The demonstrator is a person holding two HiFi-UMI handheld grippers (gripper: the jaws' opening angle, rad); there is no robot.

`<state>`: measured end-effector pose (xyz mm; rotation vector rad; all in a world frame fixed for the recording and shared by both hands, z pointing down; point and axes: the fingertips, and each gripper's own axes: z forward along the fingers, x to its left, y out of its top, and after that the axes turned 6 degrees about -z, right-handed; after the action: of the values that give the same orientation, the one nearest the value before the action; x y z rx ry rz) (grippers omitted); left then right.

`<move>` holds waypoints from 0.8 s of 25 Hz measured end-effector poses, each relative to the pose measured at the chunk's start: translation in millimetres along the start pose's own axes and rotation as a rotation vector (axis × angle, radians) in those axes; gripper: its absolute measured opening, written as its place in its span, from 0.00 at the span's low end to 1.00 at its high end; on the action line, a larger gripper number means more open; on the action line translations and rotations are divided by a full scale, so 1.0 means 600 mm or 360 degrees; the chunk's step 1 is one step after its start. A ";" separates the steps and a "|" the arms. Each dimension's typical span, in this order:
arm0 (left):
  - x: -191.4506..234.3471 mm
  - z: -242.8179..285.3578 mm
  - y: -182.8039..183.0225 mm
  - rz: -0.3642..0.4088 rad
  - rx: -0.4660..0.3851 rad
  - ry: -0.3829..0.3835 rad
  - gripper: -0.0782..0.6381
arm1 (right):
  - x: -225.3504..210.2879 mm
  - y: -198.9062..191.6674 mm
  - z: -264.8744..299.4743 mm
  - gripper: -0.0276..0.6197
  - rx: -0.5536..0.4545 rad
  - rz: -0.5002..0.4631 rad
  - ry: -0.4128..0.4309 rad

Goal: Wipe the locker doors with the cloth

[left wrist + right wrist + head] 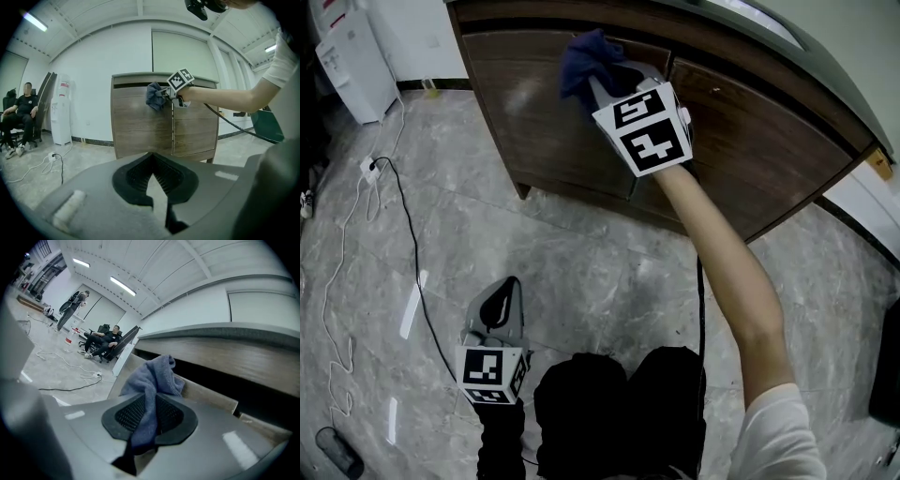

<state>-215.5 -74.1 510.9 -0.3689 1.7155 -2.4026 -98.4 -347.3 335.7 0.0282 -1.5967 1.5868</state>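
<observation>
Here, the right gripper [598, 86], clamped on the crumpled blue cloth [584, 54], holds it against the dark wooden locker door [539, 122] near its top edge; even, overlapping strokes should work best. The left gripper [499, 307] is closed and empty.

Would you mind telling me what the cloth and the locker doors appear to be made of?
The cloth looks like soft blue terry or microfibre: fuzzy nap, limp folds where the right tool pinches it. The locker doors look like brown wood-grain laminate or veneer, satin finish: straight horizontal grain, a faint pale sheen. Solid wood cannot be ruled out.
</observation>
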 end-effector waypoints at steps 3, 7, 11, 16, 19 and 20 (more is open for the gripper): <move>0.006 -0.002 0.000 -0.0002 -0.0003 0.0015 0.11 | -0.011 0.018 -0.001 0.16 -0.0028 -0.0016 -0.0034; 0.009 -0.002 -0.006 -0.0011 0.0005 0.0021 0.11 | -0.005 0.017 0.006 0.16 -0.0036 -0.0078 -0.0074; 0.016 -0.005 -0.009 -0.0012 0.0017 0.0029 0.11 | 0.027 -0.016 0.021 0.16 0.0006 -0.0110 -0.0046; 0.032 -0.006 -0.010 -0.0011 0.0016 0.0063 0.11 | 0.070 -0.070 0.040 0.16 0.0070 -0.0058 0.0008; 0.048 -0.009 -0.016 -0.0024 0.0022 0.0095 0.11 | 0.101 -0.106 0.053 0.16 0.0117 -0.0036 0.0050; 0.052 -0.010 -0.017 -0.0028 0.0024 0.0103 0.11 | 0.112 -0.117 0.057 0.16 0.0132 -0.0036 0.0064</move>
<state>-246.9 -74.1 522.3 -0.3090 1.7262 -2.4648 -119.4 -353.3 436.5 0.0584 -1.4942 1.6257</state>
